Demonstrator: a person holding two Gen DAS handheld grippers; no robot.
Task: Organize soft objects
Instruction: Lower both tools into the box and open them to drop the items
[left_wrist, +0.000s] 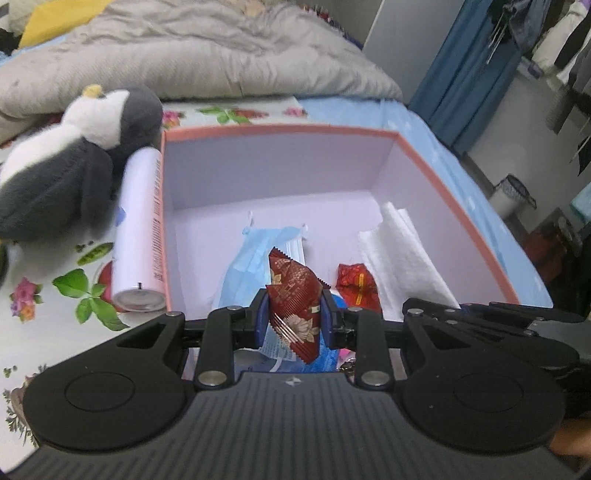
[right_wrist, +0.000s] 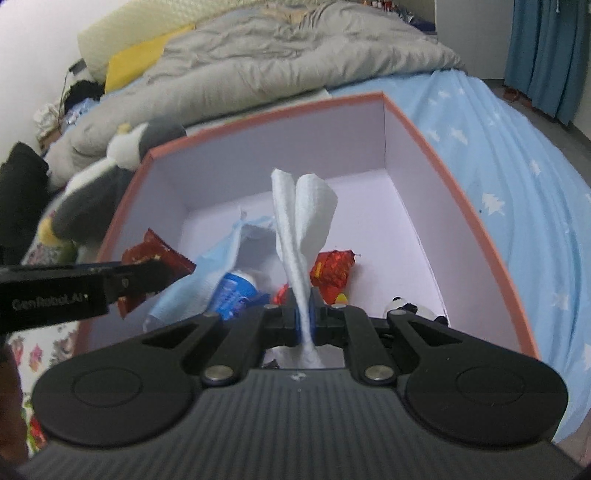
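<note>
A pink-rimmed open box (left_wrist: 280, 130) (right_wrist: 436, 155) sits on the bed. My left gripper (left_wrist: 293, 317) is shut on a dark red snack packet (left_wrist: 295, 291) and holds it over the box's near edge; the packet also shows in the right wrist view (right_wrist: 155, 254). My right gripper (right_wrist: 303, 314) is shut on a white paper towel (right_wrist: 303, 221) that stands up over the box. Inside lie a blue face mask (left_wrist: 251, 258) (right_wrist: 218, 258), a red foil packet (left_wrist: 356, 286) (right_wrist: 332, 267), a blue-labelled packet (right_wrist: 236, 291) and a small panda toy (right_wrist: 410, 308).
A plush penguin (left_wrist: 70, 158) (right_wrist: 107, 181) lies left of the box beside a white cylinder can (left_wrist: 138, 229). A grey duvet (left_wrist: 207, 48) fills the bed's far side. The blue sheet (right_wrist: 517, 192) falls off at the right edge.
</note>
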